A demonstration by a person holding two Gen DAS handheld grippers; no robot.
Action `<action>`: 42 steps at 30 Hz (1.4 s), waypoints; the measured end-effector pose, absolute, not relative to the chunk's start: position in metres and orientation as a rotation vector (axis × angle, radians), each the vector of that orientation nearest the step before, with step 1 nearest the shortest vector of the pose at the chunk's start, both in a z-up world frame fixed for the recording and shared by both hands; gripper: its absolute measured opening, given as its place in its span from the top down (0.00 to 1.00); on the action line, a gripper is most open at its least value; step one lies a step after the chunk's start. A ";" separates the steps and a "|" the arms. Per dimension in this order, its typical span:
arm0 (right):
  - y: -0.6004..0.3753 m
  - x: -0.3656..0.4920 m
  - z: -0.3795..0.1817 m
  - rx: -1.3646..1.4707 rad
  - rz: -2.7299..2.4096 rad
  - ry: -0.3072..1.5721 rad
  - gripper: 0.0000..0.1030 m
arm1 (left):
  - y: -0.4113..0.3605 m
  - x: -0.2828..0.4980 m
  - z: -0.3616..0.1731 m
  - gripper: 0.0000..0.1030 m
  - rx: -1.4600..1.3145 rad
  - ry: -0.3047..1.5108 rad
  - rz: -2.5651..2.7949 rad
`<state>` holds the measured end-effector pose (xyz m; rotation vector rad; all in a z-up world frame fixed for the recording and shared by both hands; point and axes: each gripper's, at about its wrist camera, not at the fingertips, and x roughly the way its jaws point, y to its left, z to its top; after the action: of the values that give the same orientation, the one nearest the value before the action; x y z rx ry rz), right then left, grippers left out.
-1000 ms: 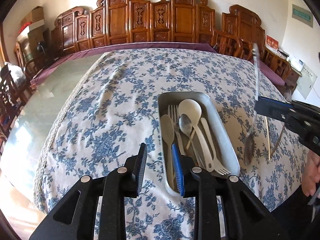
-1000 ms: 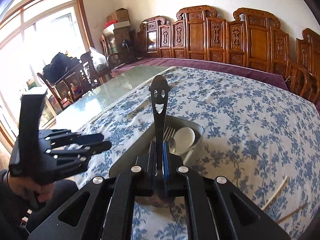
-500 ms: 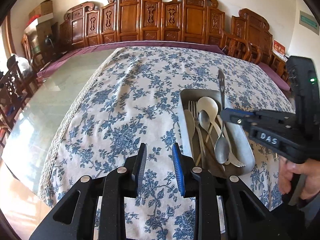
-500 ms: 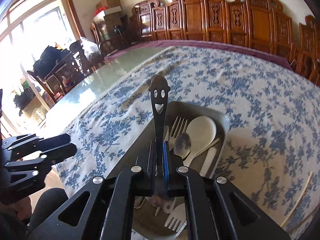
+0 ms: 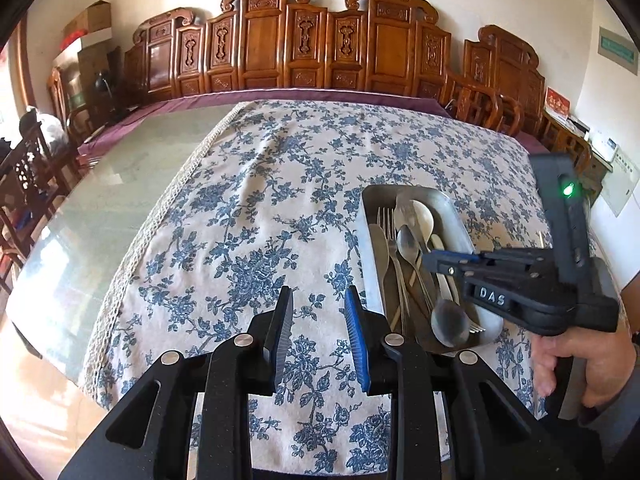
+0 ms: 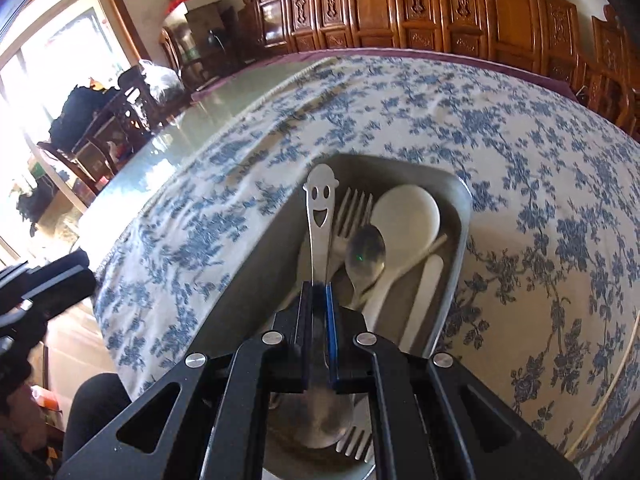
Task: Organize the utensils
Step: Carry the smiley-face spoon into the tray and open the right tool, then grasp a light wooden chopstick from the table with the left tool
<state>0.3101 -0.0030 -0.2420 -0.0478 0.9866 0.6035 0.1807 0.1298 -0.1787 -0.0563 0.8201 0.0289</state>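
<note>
A metal tray [image 6: 460, 208] sits on the blue-flowered tablecloth and holds a fork [image 6: 354, 208], a white spoon [image 6: 404, 212] and a metal spoon [image 6: 366, 252]. My right gripper [image 6: 319, 292] is shut on a metal spoon with a smiling face cut into its handle [image 6: 320, 208]. This spoon hangs low inside the tray, its bowl [image 5: 450, 324] near the tray's front end. In the left wrist view the right gripper [image 5: 431, 259] reaches in from the right over the tray [image 5: 366, 216]. My left gripper [image 5: 319, 300] is open over bare cloth left of the tray, with nothing between its fingers.
Wooden chopsticks [image 6: 616, 384] lie on the cloth to the right of the tray. A person's hand [image 5: 576, 360] grips the right tool. Bare glass tabletop [image 5: 120, 200] lies left of the cloth, and carved wooden chairs [image 5: 320, 48] line the far side.
The right gripper has come down with the smiley spoon, from above the tray to low inside it. The left gripper has drifted left, away from the tray, still open.
</note>
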 end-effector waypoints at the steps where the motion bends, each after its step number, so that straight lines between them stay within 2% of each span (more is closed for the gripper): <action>1: -0.003 0.310 -0.244 -0.051 0.602 0.994 0.93 | 0.130 0.180 -0.178 0.76 -0.058 0.819 0.030; 12: -0.005 0.311 -0.252 -0.064 0.577 1.013 0.93 | 0.127 0.170 -0.167 0.76 -0.046 0.805 0.032; 19: -0.025 0.299 -0.228 -0.058 0.585 0.944 0.93 | 0.118 0.166 -0.163 0.76 -0.042 0.801 0.021; 23: -0.054 0.285 -0.209 -0.072 0.565 0.899 0.93 | 0.103 0.163 -0.159 0.66 -0.032 0.791 -0.002; 26: -0.086 0.271 -0.196 -0.079 0.532 0.878 0.93 | 0.089 0.163 -0.157 0.64 -0.021 0.792 -0.026; 29: -0.118 0.259 -0.187 -0.087 0.489 0.865 0.93 | 0.075 0.160 -0.152 0.56 -0.009 0.781 -0.048; 36: -0.184 0.233 -0.171 -0.071 0.400 0.842 0.93 | 0.049 0.150 -0.137 0.52 0.009 0.761 -0.085; 40: -0.210 0.222 -0.166 -0.069 0.370 0.836 0.92 | 0.036 0.143 -0.130 0.43 0.027 0.748 -0.095; 42: -0.219 0.218 -0.166 -0.064 0.363 0.836 0.92 | 0.032 0.142 -0.128 0.35 0.033 0.748 -0.095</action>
<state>0.2181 -0.2188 -0.1659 -0.0643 0.8364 0.3629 0.1416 0.0316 -0.1279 0.0332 0.7479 -0.0954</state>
